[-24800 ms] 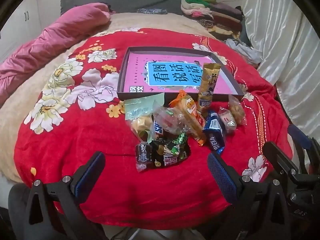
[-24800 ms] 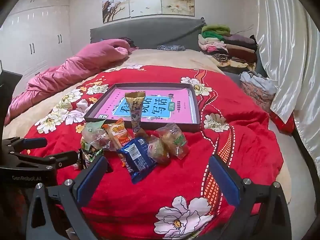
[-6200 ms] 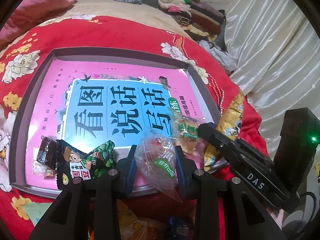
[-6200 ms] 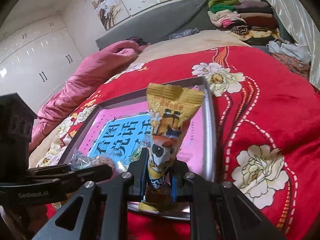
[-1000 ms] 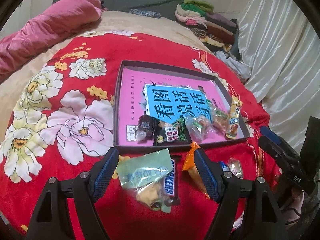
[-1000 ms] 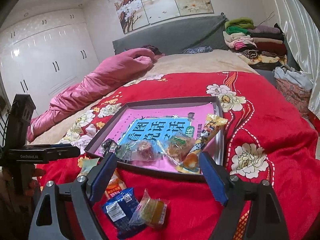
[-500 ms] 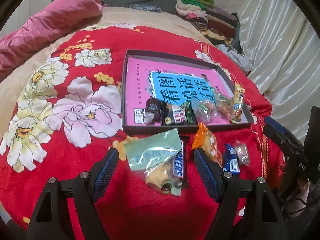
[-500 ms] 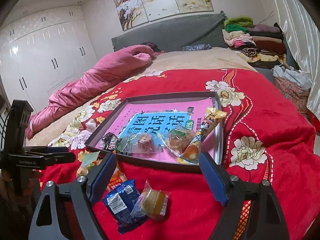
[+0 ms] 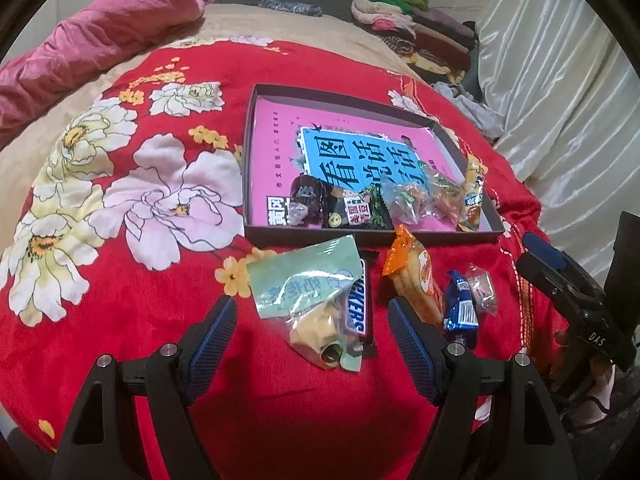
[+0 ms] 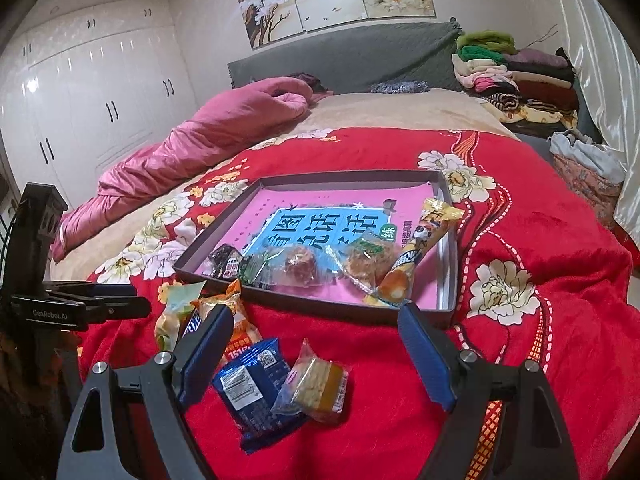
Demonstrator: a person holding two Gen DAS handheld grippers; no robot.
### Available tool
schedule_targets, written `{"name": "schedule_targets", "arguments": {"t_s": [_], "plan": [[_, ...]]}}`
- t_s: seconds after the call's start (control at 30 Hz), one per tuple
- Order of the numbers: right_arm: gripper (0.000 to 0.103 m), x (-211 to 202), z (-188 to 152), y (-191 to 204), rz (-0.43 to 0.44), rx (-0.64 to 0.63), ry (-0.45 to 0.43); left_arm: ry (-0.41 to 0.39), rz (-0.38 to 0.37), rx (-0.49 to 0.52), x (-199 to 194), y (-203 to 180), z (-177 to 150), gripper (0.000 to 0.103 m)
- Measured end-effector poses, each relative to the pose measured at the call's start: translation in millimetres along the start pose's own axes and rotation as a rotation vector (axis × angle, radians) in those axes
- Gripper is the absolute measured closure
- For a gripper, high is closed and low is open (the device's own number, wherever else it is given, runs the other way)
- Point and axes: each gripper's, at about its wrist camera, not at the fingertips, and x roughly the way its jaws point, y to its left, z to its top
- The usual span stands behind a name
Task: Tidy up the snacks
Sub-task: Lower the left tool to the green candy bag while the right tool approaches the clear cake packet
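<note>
A shallow dark box with a pink and blue printed bottom lies on the red flowered blanket. Several wrapped snacks line its near edge, among them a tall yellow packet. In front of the box lie a pale green bag, a Snickers bar, an orange packet, a blue packet and a small clear-wrapped cake. My left gripper hangs open over the green bag and the bar. My right gripper hangs open over the blue packet and the cake.
A pink quilt lies bunched along the left of the bed. Folded clothes are stacked at the far right by the grey headboard. White curtains hang on the right. White wardrobes fill the left wall.
Both views have pulled back slightly from the box, so the loose snacks in front of it sit higher and fuller between the fingers. Nothing was picked up or released.
</note>
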Motion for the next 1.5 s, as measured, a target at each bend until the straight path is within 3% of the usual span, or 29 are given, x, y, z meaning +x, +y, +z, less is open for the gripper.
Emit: {"name": "schedule_targets", "arguments": {"t_s": [0.63, 1.5], "plan": [[0.019, -2.7, -10.9, 0.3, -0.022, 0.008, 0.038, 0.038, -0.014, -0.011, 5.2, -1.0, -8.8, 0.024], [0.019, 21.0, -26.3, -5.1, -0.033, 0.043, 0.18, 0.093, -0.053, -0.101, 28.8, 8.1, -18.9, 0.024]]}}
